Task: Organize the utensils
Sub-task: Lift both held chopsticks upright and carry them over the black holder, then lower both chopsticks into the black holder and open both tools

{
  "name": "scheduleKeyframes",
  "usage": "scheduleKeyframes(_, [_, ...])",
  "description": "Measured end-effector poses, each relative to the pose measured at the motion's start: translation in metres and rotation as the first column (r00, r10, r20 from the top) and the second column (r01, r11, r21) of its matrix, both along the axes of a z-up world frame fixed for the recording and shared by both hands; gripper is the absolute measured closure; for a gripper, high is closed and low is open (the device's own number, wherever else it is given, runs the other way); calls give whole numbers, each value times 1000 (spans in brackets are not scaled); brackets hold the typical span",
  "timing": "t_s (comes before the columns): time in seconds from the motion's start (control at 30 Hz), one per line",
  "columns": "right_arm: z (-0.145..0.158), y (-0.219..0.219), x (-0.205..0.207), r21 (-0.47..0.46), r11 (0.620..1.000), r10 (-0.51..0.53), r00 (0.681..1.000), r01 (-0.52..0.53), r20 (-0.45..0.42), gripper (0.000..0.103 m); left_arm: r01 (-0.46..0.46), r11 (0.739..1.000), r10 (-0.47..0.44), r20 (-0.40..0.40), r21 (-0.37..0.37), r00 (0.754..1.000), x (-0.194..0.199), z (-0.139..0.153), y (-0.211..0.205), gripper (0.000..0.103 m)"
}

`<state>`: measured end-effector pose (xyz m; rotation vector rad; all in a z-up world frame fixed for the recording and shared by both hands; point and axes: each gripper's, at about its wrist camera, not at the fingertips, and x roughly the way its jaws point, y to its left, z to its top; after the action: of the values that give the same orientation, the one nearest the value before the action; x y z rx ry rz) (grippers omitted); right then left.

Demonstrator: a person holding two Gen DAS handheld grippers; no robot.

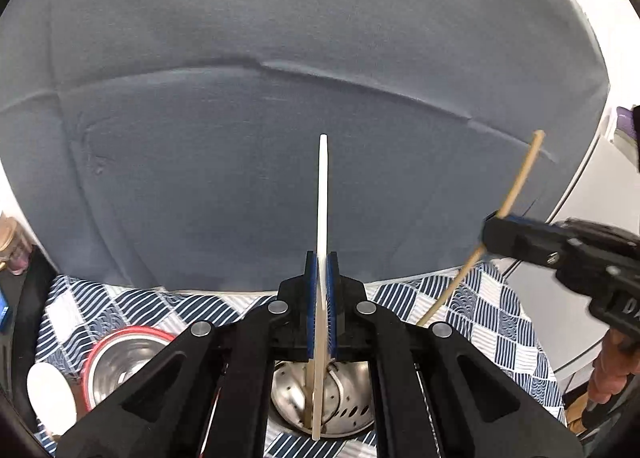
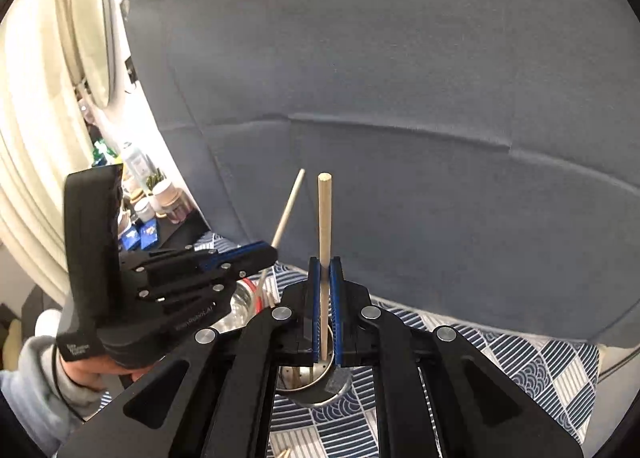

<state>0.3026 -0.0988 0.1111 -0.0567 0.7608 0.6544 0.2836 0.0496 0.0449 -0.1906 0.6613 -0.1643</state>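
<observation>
Grey upholstery (image 1: 280,98) fills the background above a blue-and-white patterned cloth (image 1: 500,298). Left claw (image 1: 322,266) pinches a flat white chopstick (image 1: 323,194), its lower end in a perforated steel holder (image 1: 344,406) at 6 o'clock. Right claw (image 2: 325,270) pinches a round wooden chopstick (image 2: 324,218) over the same holder (image 2: 320,386). Only the left view shows a red-rimmed steel bowl (image 1: 120,362) at 8 o'clock; only the right shows jars (image 2: 164,194) at 9.
</observation>
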Motion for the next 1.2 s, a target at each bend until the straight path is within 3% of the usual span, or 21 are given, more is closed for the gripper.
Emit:
scheduleKeyframes(0.37, [-56, 17, -1, -49, 998, 20, 993, -26, -115, 98, -4, 999, 10, 119, -48, 993, -8, -36, 1, 98])
scheduleKeyframes(0.6, [-82, 17, -11, -65, 997, 24, 988, -34, -152, 98, -15, 1000, 17, 124, -18, 992, -25, -62, -4, 98])
scheduleKeyframes(0.9, [-109, 21, -18, -69, 997, 31, 979, -46, -203, 98, 9, 1000, -12, 98, 27, 995, -39, -75, -8, 98])
scheduleKeyframes(1.0, [-111, 20, -24, -84, 996, 27, 983, -43, -184, 95, 5, 999, -8, 92, 34, 996, -46, -76, -6, 98])
scheduleKeyframes(1.2, [-98, 9, -31, -35, 999, 1, 990, -6, -138, 94, -12, 1000, 9, 101, 23, 995, -60, -64, 6, 71])
